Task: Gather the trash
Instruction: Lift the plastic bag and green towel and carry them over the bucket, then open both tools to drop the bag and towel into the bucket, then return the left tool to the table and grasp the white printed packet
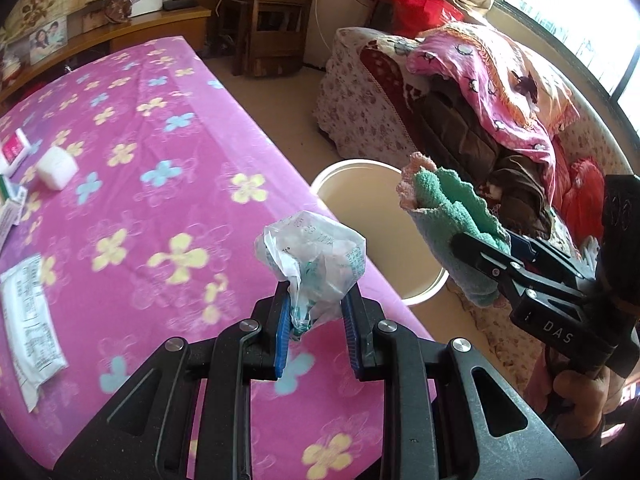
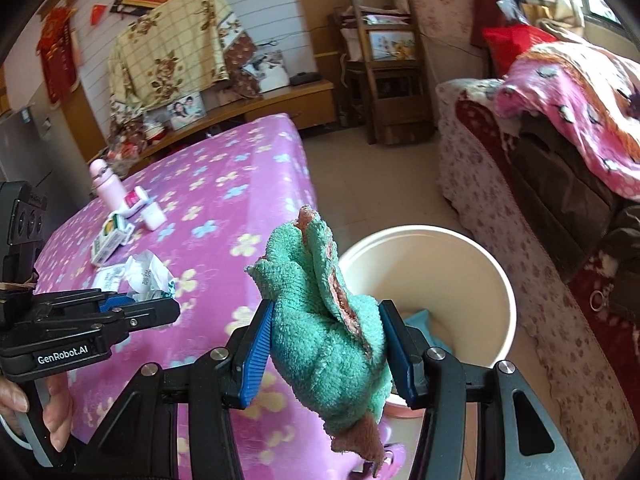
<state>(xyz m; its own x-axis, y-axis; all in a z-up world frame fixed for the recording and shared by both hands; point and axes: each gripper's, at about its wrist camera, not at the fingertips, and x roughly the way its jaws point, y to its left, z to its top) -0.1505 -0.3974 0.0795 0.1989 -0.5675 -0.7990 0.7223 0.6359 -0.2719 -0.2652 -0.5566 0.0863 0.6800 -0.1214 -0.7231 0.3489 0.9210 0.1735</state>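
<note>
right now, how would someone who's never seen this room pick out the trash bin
Find the table under the pink flowered cloth; the trash bin stands on the floor at its near corner, between the table and the floral-covered sofa. It is a round cream bucket, open-topped, with something blue lying inside, the only plain pale container among all the patterned fabrics.

Bright daylight pours in from the window (image 1: 576,20) at two o'clock, blown out to white glare, while both fisheye views bend and darken at the rims and show slight motion blur.
</note>
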